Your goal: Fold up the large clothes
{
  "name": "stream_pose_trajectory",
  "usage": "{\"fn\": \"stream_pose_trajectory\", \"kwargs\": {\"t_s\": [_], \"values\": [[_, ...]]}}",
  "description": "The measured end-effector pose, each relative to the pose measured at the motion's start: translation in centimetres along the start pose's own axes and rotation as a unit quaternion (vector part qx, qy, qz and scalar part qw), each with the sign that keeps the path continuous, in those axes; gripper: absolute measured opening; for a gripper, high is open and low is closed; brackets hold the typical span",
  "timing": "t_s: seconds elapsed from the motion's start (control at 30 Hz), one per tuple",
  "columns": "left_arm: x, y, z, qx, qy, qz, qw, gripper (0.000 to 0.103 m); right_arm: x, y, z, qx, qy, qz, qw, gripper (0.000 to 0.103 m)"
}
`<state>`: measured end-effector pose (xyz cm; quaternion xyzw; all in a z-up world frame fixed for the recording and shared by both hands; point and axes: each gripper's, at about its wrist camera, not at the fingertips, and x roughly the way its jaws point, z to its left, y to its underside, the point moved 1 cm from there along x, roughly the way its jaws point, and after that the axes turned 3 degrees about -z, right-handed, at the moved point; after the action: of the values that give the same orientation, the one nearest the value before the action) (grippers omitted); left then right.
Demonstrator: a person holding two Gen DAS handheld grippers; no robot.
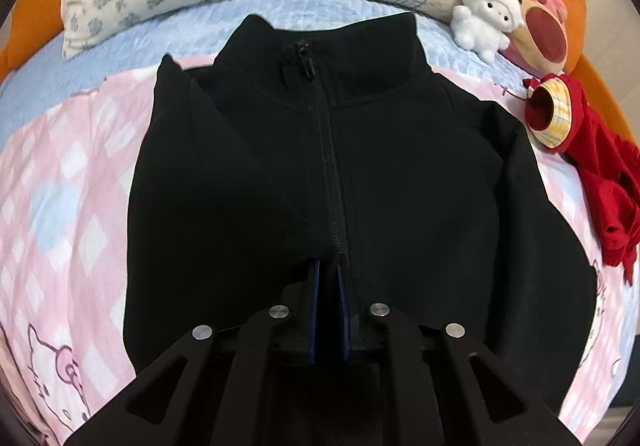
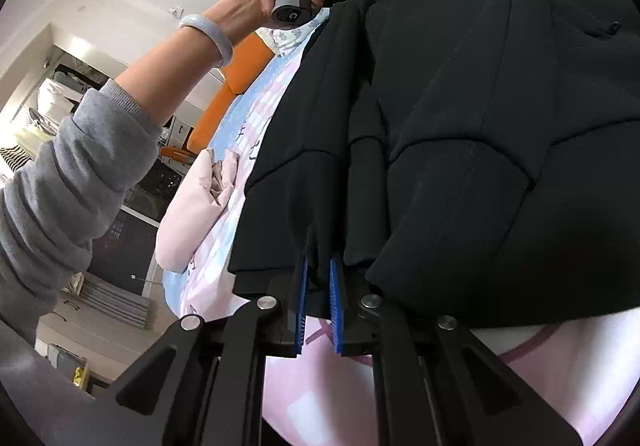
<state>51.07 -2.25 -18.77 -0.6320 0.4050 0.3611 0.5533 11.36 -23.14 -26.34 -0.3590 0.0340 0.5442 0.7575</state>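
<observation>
Black jacket fabric pinched between both grippers' jaws

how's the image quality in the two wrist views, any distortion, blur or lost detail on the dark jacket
Left wrist view: strong fisheye bend, bed edges curve, dark corners; black jacket is nearly featureless, though the zipper pull is sharp. Right wrist view: same bending, scene tilted; the jacket's folds read better, the room past the grey sleeve looks bright and washed out, no obvious motion blur.

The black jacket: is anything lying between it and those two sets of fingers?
Nothing visible. Both grippers already pinch the black jacket: the left gripper near the zipper, the right gripper at a lower edge.
</observation>
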Motion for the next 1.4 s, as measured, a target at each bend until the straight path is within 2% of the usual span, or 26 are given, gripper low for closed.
{"fn": "stream_pose_trajectory", "kwargs": {"t_s": [0.07, 0.1, 0.13, 0.17, 0.2, 0.23, 0.3, 0.4, 0.43, 0.47, 0.53, 0.57, 0.63, 0.7, 0.77, 0.8, 0.9, 1.0, 1.03, 1.1, 1.17, 1.3, 1.4], "values": [[-0.9, -0.2, -0.2, 0.007, 0.012, -0.006, 0.9999, 0.036, -0.1, -0.6, 0.1, 0.000, -0.003, 0.005, 1.000, 0.010], [-1.7, -0.2, -0.2, 0.007, 0.021, -0.012, 0.9997, 0.040, -0.4, -0.9, 0.0, 0.000, -0.003, 0.008, 1.000, 0.011], [-3.0, -0.2, -0.3, 0.012, 0.024, -0.023, 0.9994, 0.051, -0.8, -1.0, 0.0, 0.000, -0.002, 0.015, 1.000, 0.017], [-4.7, -0.2, -0.4, 0.025, 0.024, -0.041, 0.9986, 0.056, -1.3, -1.0, -0.2, -0.003, -0.004, 0.021, 1.000, 0.030], [-6.7, 0.0, -0.7, 0.045, 0.015, -0.065, 0.9967, 0.057, -2.0, -1.2, -0.2, -0.006, -0.004, 0.026, 1.000, 0.040], [-8.4, 0.4, -1.0, 0.063, 0.004, -0.084, 0.9945, 0.060, -3.4, -1.5, -0.1, -0.019, -0.005, 0.025, 1.000, 0.044], [-11.4, 2.1, -1.9, 0.101, -0.001, -0.109, 0.9889, 0.064, -5.7, -1.8, 0.0, -0.046, -0.008, 0.024, 0.999, 0.044], [-14.8, 7.4, -5.3, 0.178, 0.035, -0.103, 0.9779, 0.068, -9.1, -4.1, -0.1, -0.069, -0.008, 0.011, 0.998, 0.046], [-15.4, 10.7, -7.6, 0.220, 0.050, -0.092, 0.9697, 0.068, -10.7, -5.3, -0.4, -0.071, 0.005, -0.006, 0.997, 0.054], [-15.5, 12.4, -9.1, 0.246, 0.056, -0.088, 0.9637, 0.068, -11.8, -6.1, -0.6, -0.076, 0.016, -0.021, 0.997, 0.057], [-15.6, 17.9, -13.6, 0.315, 0.072, -0.079, 0.9432, 0.068, -15.6, -8.3, -1.8, -0.072, 0.054, -0.069, 0.994, 0.060], [-15.4, 20.3, -15.6, 0.344, 0.084, -0.073, 0.9322, 0.068, -17.0, -8.8, -2.7, -0.064, 0.072, -0.082, 0.992, 0.063], [-14.4, 23.6, -19.5, 0.387, 0.098, -0.059, 0.9149, 0.070, -19.4, -9.4, -4.9, -0.038, 0.120, -0.099, 0.987, 0.063], [-12.9, 24.5, -22.6, 0.401, 0.105, -0.043, 0.9090, 0.070, -19.7, -9.2, -7.0, -0.017, 0.141, -0.087, 0.986, 0.063], [-11.3, 23.4, -24.8, 0.394, 0.097, -0.027, 0.9138, 0.070, -18.9, -8.3, -8.6, 0.001, 0.155, -0.068, 0.986, 0.063], [-10.6, 22.6, -26.0, 0.388, 0.080, -0.027, 0.9178, 0.070, -18.3, -7.8, -9.2, 0.009, 0.158, -0.057, 0.986, 0.063], [-7.5, 17.1, -29.2, 0.363, -0.001, -0.027, 0.9313, 0.070, -16.8, -6.3, -10.2, 0.021, 0.163, -0.044, 0.985, 0.063], [-4.6, 12.4, -31.2, 0.338, -0.058, 0.000, 0.9393, 0.070, -16.0, -5.7, -10.1, 0.028, 0.136, -0.051, 0.989, 0.058], [-3.3, 10.5, -31.8, 0.330, -0.096, 0.004, 0.9390, 0.070, -15.6, -5.5, -9.9, 0.023, 0.129, -0.051, 0.990, 0.053], [-0.8, 8.1, -32.6, 0.324, -0.146, 0.032, 0.9343, 0.070, -15.3, -5.3, -10.0, 0.020, 0.137, -0.055, 0.989, 0.053], [0.9, 6.8, -32.8, 0.305, -0.163, 0.058, 0.9366, 0.070, -15.4, -5.2, -10.5, 0.026, 0.133, -0.060, 0.989, 0.053], [2.8, 6.2, -33.4, 0.288, -0.179, 0.066, 0.9384, 0.069, -15.3, -4.8, -11.0, 0.028, 0.123, -0.060, 0.990, 0.052], [2.8, 6.1, -33.7, 0.267, -0.167, 0.063, 0.9469, 0.069, -14.9, -4.4, -10.7, 0.019, 0.121, -0.060, 0.991, 0.051]]}}
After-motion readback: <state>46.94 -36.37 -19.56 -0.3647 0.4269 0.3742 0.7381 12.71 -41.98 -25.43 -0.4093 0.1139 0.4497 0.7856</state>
